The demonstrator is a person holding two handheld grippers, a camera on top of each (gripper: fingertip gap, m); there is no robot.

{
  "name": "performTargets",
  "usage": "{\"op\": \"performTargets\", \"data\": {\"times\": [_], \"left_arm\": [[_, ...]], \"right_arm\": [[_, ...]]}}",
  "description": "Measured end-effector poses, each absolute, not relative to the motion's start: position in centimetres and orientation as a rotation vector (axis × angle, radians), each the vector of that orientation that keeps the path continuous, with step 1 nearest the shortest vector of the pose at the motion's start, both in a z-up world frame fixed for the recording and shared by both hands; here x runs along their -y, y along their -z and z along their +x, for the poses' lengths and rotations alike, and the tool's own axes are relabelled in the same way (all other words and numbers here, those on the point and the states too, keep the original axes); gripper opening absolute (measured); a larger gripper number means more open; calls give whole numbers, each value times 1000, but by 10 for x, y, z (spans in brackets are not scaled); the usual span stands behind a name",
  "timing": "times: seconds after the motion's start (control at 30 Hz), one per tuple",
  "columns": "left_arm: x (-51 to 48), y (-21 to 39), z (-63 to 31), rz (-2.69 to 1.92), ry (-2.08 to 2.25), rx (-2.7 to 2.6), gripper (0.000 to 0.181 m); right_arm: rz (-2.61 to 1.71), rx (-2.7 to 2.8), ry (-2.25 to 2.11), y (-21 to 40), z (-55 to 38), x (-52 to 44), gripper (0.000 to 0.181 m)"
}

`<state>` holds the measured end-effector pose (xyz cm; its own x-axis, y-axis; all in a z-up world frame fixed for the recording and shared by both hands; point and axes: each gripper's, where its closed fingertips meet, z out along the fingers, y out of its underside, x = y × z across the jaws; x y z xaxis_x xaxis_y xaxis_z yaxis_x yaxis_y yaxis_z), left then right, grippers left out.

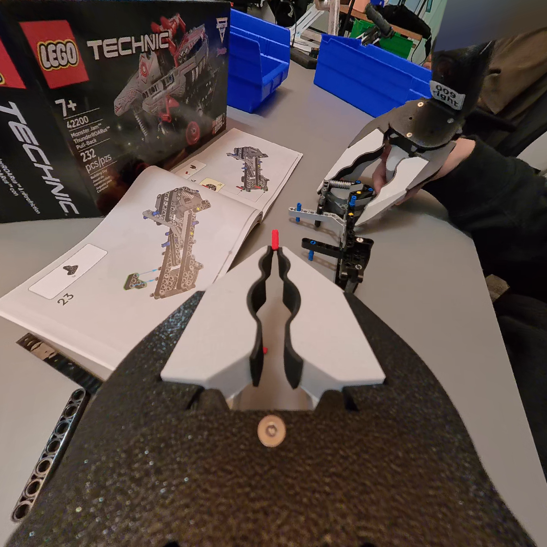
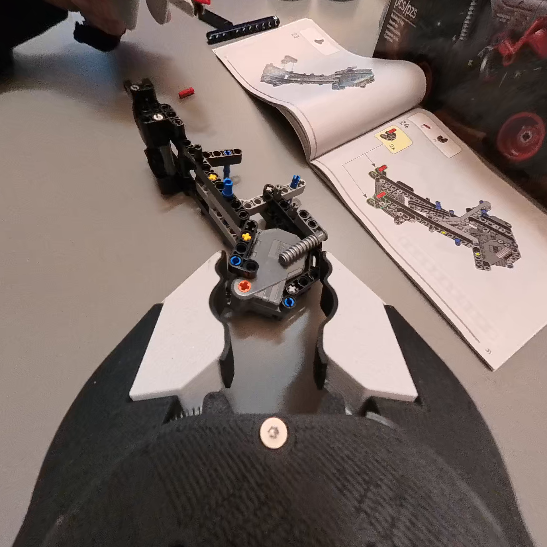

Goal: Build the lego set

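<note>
Right wrist view — studded black-grey chassis [image 2: 236,225], coiled spring [image 2: 300,247].

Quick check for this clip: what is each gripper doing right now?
Left gripper: shut on a small red pin at its fingertips.
Right gripper: shut on the grey-and-black lego chassis assembly, on the grey table.

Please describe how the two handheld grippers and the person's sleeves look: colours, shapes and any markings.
Both grippers are built alike. The left gripper and right gripper have a wide, rough black body with one silver screw in the middle. Their two light grey, wedge-shaped fingers have wavy black inner pads. A white label sits on the right gripper's black mount. The sleeve is black.
</note>
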<state>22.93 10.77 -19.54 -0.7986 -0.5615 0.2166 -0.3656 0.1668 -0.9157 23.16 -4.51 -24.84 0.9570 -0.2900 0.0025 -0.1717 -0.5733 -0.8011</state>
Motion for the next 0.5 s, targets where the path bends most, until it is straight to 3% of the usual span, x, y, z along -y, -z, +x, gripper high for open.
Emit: {"op": "performTargets", "data": {"times": [0.3,0.5], "left_arm": [[-109,197,230,-917,1687,-2263,1],[-110,198,231,-916,1663,-2262,1]], "right_arm": [[-2232,-341,213,254,235,45,59],[-2230,-269,498,251,244,46,58]]}}
